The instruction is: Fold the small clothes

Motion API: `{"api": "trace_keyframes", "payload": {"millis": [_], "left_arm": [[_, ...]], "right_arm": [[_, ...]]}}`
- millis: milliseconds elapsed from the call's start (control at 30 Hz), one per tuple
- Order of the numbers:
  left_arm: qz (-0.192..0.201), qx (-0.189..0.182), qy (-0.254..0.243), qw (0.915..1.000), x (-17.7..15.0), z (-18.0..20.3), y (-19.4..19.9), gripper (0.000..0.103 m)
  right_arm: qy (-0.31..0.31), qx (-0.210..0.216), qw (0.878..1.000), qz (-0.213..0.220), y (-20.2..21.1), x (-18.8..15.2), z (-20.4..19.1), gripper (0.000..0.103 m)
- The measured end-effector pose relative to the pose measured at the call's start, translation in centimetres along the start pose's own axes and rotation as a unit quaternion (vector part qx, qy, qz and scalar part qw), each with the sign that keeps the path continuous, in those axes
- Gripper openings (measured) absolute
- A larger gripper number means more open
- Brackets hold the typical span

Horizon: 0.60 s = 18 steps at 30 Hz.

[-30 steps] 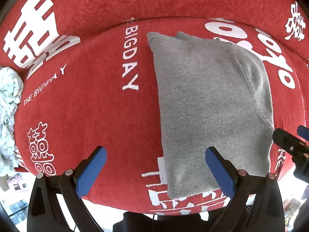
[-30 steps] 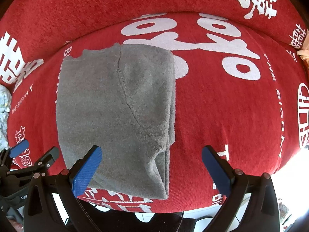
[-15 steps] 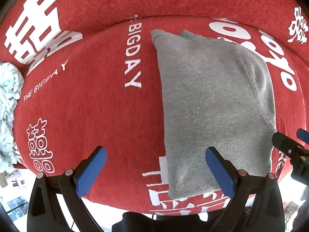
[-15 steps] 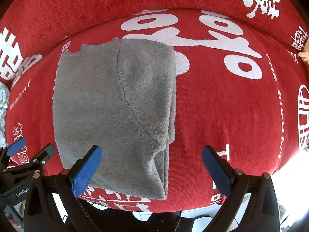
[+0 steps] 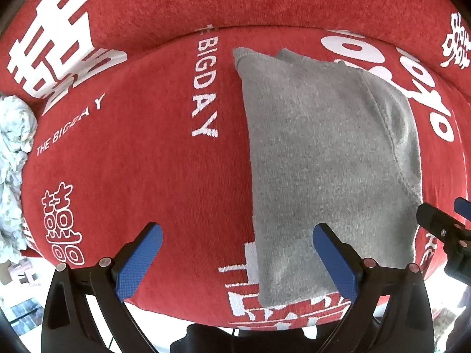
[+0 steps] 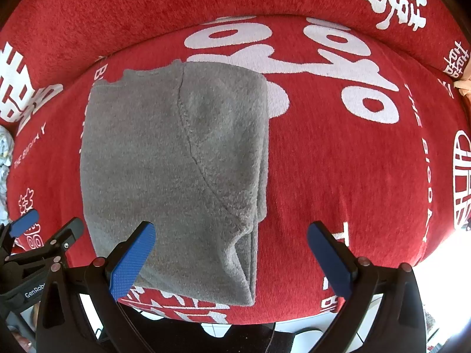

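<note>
A grey fleece garment (image 5: 321, 158) lies folded into a long rectangle on the red seat cushion (image 5: 153, 170), its near end at the cushion's front edge. My left gripper (image 5: 235, 259) hangs open above that front edge, with its right pad over the garment's near left corner and nothing between its pads. In the right wrist view the same grey garment (image 6: 164, 161) fills the left half. My right gripper (image 6: 232, 259) is open too, straddling the garment's near right corner, where the folded layers show. Each gripper appears at the edge of the other's view.
The red cushion cover (image 6: 368, 161) bears white lettering and runs up into a backrest (image 5: 235, 0) behind. A crumpled pale floral cloth (image 5: 13, 147) lies at the cushion's far left. Light floor shows below the front edge.
Both grippers have shifted slightly to the left and closer, so the garment sits a little further right and larger in the views. The garment itself has not moved.
</note>
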<state>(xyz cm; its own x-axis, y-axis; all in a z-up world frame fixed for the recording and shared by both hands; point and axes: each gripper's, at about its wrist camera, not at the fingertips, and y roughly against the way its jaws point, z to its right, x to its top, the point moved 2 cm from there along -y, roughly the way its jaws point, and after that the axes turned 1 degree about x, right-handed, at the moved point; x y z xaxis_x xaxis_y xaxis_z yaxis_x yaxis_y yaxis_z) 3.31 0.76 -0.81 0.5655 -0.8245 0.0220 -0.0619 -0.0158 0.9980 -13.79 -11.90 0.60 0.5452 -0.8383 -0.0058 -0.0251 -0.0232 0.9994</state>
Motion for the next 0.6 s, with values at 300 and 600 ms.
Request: {"api": "trace_keyframes", "payload": {"millis": [300,600], "left_arm": [[-0.006,-0.007,0.010,0.9999,0.30,-0.11,-0.41,0.102],[0.005,-0.024,0.005,0.9997,0.84,-0.22,-0.20,0.102]], "right_arm": [[-0.001,-0.001,1.000,-0.004,-0.29,0.20,-0.08,0.103],[-0.007,-0.006,1.000,-0.001,-0.45,0.23,-0.43,0.103]]}}
